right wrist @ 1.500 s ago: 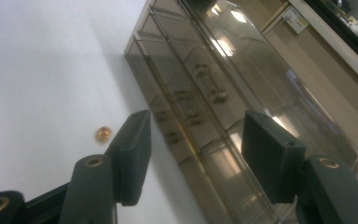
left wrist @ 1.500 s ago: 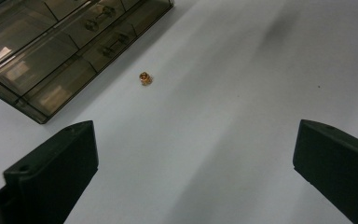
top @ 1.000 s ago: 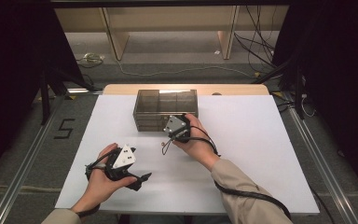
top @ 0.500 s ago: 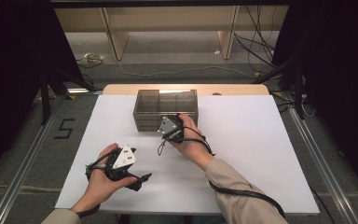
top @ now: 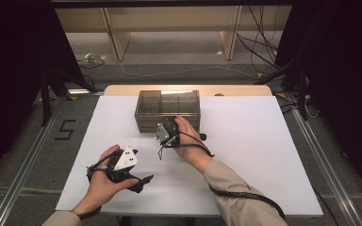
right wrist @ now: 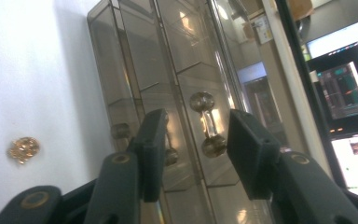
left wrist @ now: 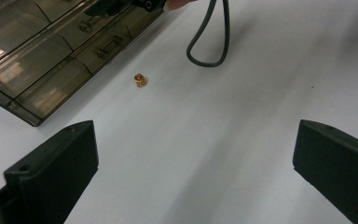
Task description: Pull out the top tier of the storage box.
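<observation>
Jaws of right gripper (right wrist: 193,154) parted, bracketing a drawer handle (right wrist: 207,125) on the smoky plastic drawer box (top: 168,109); left gripper (left wrist: 193,168) spread wide over white table (top: 264,155), small gold piece (left wrist: 141,80) lying ahead, beside the box.

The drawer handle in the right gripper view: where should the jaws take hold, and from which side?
Grip the drawer handle on its thin clear bar, between the two round end knobs, coming straight at the front of the smoked drawer box. The bar stands proud of the drawer face, and the right gripper already has its open jaws either side of it.
</observation>
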### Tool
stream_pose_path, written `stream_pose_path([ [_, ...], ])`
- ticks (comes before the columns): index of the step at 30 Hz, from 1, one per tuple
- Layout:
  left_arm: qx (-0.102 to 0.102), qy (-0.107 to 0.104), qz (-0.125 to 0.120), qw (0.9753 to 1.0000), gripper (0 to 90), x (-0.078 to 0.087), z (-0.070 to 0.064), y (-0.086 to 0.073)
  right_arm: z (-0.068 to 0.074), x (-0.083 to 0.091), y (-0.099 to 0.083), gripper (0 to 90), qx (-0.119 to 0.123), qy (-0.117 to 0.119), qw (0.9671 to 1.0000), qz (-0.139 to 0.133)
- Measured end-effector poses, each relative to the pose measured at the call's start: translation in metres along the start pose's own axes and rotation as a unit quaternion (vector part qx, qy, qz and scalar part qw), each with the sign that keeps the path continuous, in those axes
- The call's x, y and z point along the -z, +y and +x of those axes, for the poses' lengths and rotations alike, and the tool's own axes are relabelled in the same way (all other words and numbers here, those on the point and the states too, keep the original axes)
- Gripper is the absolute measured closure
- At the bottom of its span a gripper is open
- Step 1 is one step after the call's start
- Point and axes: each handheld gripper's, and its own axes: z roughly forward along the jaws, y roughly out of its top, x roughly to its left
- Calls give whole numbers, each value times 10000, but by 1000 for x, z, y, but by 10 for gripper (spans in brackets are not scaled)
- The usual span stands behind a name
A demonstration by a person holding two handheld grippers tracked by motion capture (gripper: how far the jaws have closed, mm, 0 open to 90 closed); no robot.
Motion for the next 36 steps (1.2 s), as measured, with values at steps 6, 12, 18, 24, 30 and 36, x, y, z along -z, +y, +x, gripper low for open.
stream_pose_path([
  [6,-3,1,-3,10000,3,0,0,0,2,-1,6,694,384,-194,9990,137],
  [12,-16,20,-1,10000,4,1,0,0,6,-3,7,734,628,-418,9970,169],
  [18,-10,29,-11,10000,6,1,0,-1,10,-5,9,748,760,-492,9957,193],
  [24,-7,34,1,10000,6,2,1,-1,11,-4,7,748,838,-576,9946,203],
  [30,-4,35,-4,10000,6,1,0,-1,11,-1,2,751,840,-602,9939,387],
  [36,-7,34,-10,10000,7,1,0,-1,12,-1,3,780,971,-695,9917,467],
])
